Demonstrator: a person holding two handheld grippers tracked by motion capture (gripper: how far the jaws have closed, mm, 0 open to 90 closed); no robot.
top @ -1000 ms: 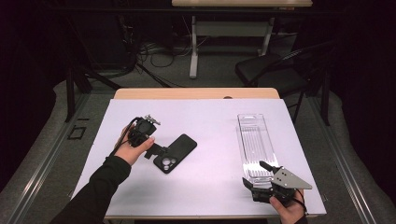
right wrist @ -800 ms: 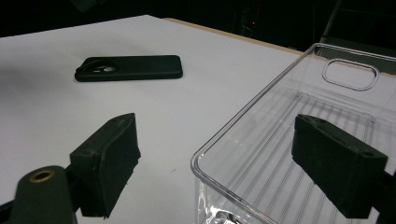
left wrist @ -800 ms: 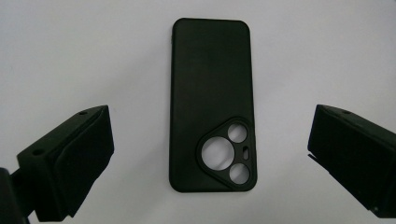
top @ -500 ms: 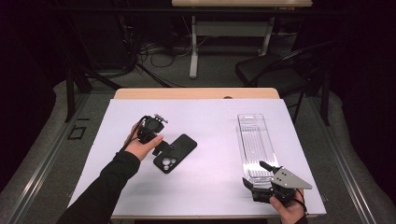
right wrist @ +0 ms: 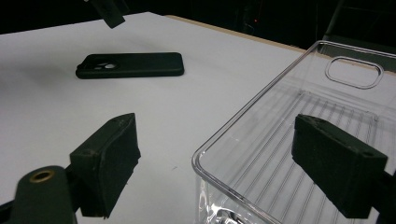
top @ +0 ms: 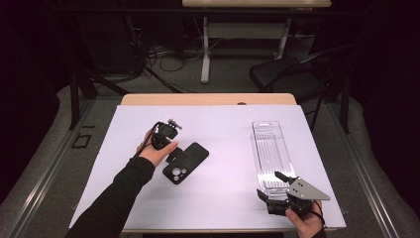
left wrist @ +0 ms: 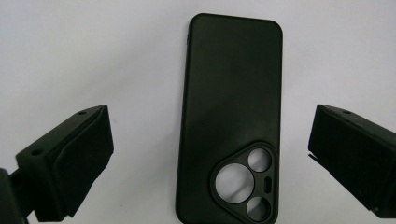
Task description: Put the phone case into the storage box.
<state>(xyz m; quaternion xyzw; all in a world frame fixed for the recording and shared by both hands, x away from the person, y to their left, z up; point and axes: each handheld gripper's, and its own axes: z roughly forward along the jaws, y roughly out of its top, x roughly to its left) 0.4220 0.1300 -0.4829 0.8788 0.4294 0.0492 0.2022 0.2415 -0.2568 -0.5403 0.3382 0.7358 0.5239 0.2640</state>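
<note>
Your left gripper point(left wrist: 210, 154) hung wide open directly above the black phone case point(left wrist: 231, 116), its long axis running between the jaws, nearer than your right gripper point(top: 282, 196).

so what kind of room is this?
Likely a lab or recording workspace, not a home: a table under a plain white cover, loose cables on the floor behind it, and a black chair by a second table, dark surroundings.

Open white table point(top: 223, 208) between black phone case point(top: 186, 162) and clear tray point(top: 270, 153), both well apart.
</note>
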